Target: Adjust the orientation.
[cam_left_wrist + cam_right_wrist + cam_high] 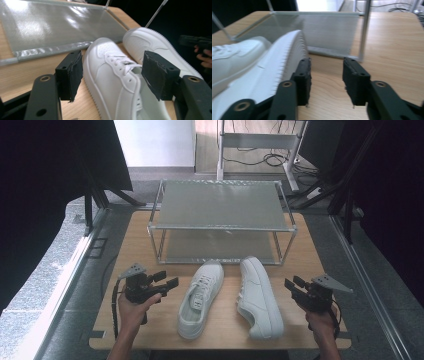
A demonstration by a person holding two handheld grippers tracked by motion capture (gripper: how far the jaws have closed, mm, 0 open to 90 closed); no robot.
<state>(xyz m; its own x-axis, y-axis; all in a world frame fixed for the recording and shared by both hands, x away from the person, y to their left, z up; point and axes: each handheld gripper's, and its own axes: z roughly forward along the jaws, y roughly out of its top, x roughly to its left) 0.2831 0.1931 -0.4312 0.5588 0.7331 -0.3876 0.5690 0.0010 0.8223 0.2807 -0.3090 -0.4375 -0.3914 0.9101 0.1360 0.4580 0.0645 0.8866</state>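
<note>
Wooden bench (150, 232) carries a metal rack (222, 220) and two white shoes (202, 297); left gripper (167, 285) and right gripper (291, 287) hover released beside them.

Two white shoes (201, 297) (257, 296), one rack (220, 227)

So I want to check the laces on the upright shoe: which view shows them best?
The left gripper view: the upright shoe lies close between the open jaws, its laces and eyelets sharp. The high view shows the whole shoe, laces small. The right gripper view catches a blurred bit behind the tipped shoe.
</note>
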